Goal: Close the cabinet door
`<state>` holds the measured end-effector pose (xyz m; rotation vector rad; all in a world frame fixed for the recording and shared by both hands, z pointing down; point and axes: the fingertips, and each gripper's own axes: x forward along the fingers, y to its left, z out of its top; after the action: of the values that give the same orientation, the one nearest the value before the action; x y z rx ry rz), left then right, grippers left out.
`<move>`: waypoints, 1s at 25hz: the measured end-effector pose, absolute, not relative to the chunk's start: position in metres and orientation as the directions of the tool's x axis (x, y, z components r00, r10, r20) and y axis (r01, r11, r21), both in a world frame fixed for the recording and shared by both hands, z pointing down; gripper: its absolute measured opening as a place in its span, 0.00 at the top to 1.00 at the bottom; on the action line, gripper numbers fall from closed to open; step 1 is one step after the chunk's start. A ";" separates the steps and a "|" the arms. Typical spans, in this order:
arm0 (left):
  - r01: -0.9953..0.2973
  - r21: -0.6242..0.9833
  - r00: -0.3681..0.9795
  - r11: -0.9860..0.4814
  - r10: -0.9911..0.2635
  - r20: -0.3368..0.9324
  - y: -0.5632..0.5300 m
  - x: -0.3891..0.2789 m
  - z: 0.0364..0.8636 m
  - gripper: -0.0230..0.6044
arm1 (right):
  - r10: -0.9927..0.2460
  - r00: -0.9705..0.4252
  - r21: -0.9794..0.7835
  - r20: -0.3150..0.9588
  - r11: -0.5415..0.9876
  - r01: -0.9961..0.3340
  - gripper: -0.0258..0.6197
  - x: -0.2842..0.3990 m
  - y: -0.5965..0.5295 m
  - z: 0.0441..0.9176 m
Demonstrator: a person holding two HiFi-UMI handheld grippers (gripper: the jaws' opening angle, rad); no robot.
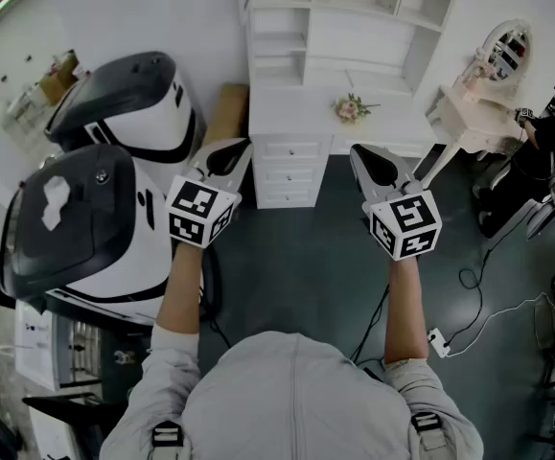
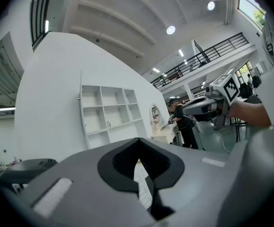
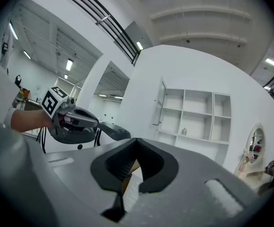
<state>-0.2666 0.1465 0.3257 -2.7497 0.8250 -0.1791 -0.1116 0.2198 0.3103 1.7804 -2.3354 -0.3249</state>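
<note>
A white cabinet (image 1: 354,27) with open shelves stands against the wall ahead, over a desk top and drawers (image 1: 291,171). Its narrow door (image 3: 161,103) stands swung out at the shelf's left side and is seen edge-on; the same door (image 2: 80,109) also appears in the left gripper view. My left gripper (image 1: 227,156) and right gripper (image 1: 373,164) are held level side by side, short of the drawers and touching nothing. The left gripper (image 2: 139,145) has its jaws together and empty. The right gripper (image 3: 137,145) is likewise shut with nothing in it.
Two white-and-black machines (image 1: 133,94) (image 1: 76,218) stand close on the left. A brown panel (image 1: 224,113) leans beside the drawers. Flowers (image 1: 352,108) lie on the desk top. A vanity table (image 1: 474,113), a person in black (image 1: 545,151) and floor cables (image 1: 488,314) are on the right.
</note>
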 end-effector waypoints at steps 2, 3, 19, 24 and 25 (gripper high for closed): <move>-0.525 -0.291 0.828 -0.800 -0.559 0.044 0.148 -0.259 0.324 0.93 | -0.964 -0.267 0.274 0.013 0.260 -0.926 0.96 -0.104 0.220 0.309; -0.526 -0.293 0.826 -0.798 -0.561 0.045 0.149 -0.256 0.323 0.93 | -0.963 -0.269 0.268 0.008 0.261 -0.927 0.96 -0.100 0.221 0.309; -0.591 -0.254 0.777 -0.766 -0.625 0.075 0.163 -0.209 0.345 0.93 | -0.945 -0.328 0.209 0.024 0.325 -0.922 0.96 -0.034 0.230 0.338; -0.588 -0.259 0.780 -0.766 -0.622 0.070 0.150 -0.196 0.342 0.93 | -0.942 -0.335 0.206 0.019 0.332 -0.921 0.96 -0.025 0.216 0.337; -0.587 -0.258 0.781 -0.768 -0.621 0.072 0.146 -0.194 0.343 0.93 | -0.943 -0.333 0.198 0.022 0.331 -0.923 0.96 -0.022 0.213 0.339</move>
<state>-0.1937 0.1464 0.3433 -2.7517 0.9461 -0.2255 -0.0220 0.2125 0.3388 1.7290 -2.4515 -0.2257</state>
